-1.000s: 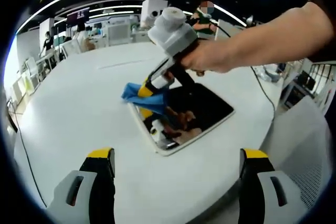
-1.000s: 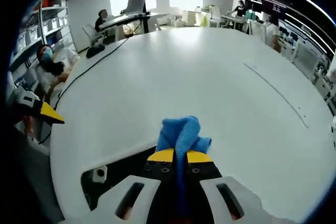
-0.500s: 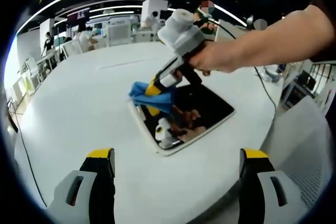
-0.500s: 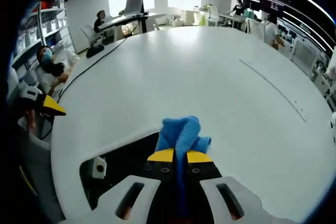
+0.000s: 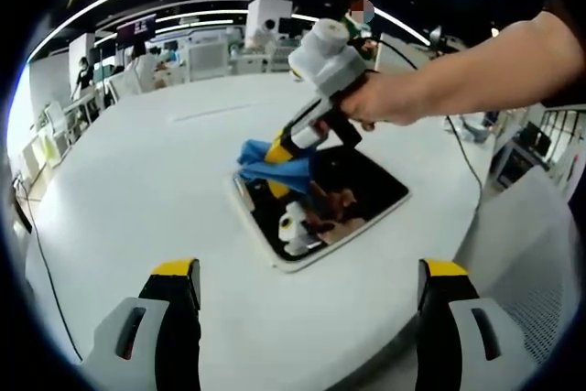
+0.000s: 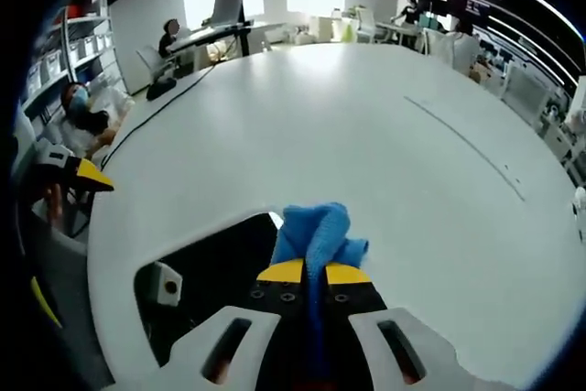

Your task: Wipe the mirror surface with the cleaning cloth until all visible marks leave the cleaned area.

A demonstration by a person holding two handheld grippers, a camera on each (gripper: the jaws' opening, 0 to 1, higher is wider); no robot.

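the mirror [image 5: 352, 197] lies flat on the big white round table [image 5: 137, 190], toward the table's near right part in the left gripper view, a dark rectangular pane with rounded corners and a thin pale border. its glass shows dark reflections of the gripper above it and of a white box-like shape; no marks can be made out on it at this size. in the right gripper view the mirror [image 6: 215, 276] sits at lower left, just under and beside the jaws, black and glossy, with a small white reflected shape near its left edge.

the cleaning cloth [image 5: 273, 159] is bright blue, bunched into a wad, resting at the mirror's far left edge where glass meets table. in the right gripper view the cloth [image 6: 316, 233] bulges out ahead of the yellow-tipped jaws.

the right gripper [image 5: 286, 146], held by a hand [image 5: 380, 107], has its jaws pressed together, pinching the cloth. the left gripper [image 5: 307, 295] hovers over the near table edge, well apart from the mirror, jaws spread wide with nothing between them.

no readable writing shows.
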